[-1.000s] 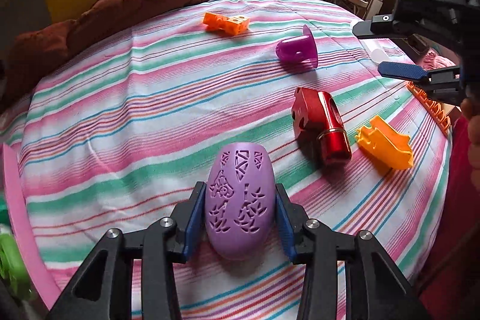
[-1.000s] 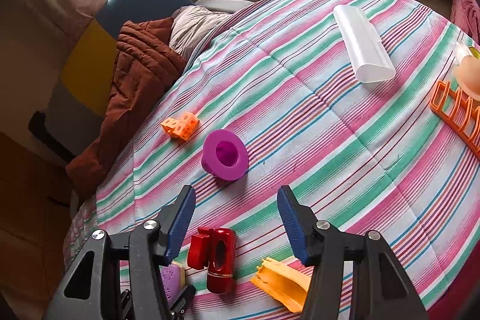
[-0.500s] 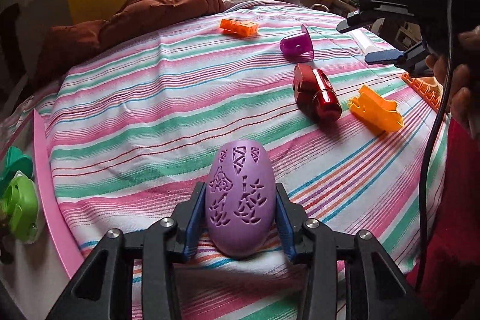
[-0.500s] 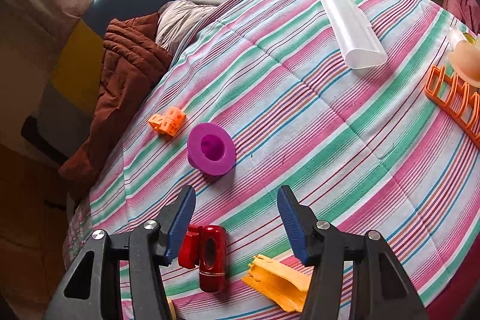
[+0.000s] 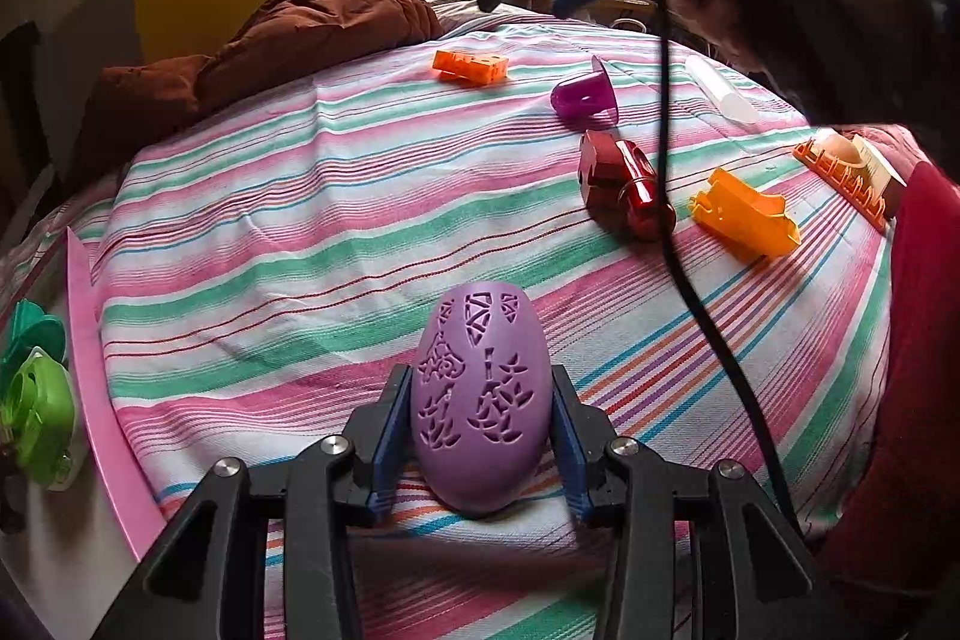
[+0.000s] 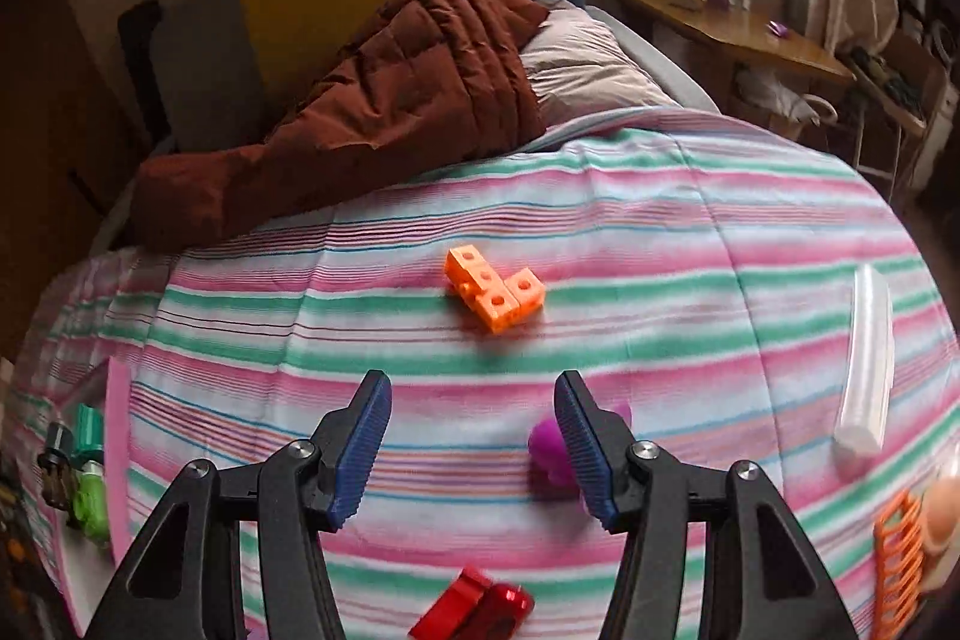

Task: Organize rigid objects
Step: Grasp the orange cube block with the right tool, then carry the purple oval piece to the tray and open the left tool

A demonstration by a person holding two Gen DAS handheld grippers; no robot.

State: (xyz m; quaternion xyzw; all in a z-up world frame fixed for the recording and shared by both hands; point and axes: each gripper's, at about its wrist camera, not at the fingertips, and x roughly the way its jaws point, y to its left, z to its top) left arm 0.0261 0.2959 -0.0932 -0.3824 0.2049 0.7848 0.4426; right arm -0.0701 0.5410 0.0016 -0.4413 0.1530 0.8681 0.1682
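My left gripper (image 5: 480, 436) is clamped on the purple pierced egg-shaped shell (image 5: 480, 400), one blue pad pressed to each long flank. I hold it across its narrow waist because that is the only span the jaws can bridge, and with its rounded tip pointing away from me so its bulk stays centred between the pads. It hangs just over the striped bedspread (image 5: 300, 232). Off to this gripper's left, at the bed's edge, lies a pink tray (image 5: 90, 358) with green pieces (image 5: 36, 412) already on it; I judge that is where sorted things collect, so the shell likely belongs there.

My right gripper (image 6: 474, 445) is unclenched with nothing between the pads, poised above the bedspread. I keep it parted at about the width of a small toy, ready, I think, for the next pick. Straight ahead of its tips sits the orange block cluster (image 6: 495, 289), well clear of them. The purple flanged cup (image 6: 549, 451) lies just behind its right-hand finger, partly hidden. The red metallic piece (image 6: 474, 613) is below the jaws, nearer me. Far to its right rest a white tube (image 6: 867, 370) and an orange rack (image 6: 897, 562), while the orange bracket (image 5: 744, 214) shows only in the left view, beside the red piece.
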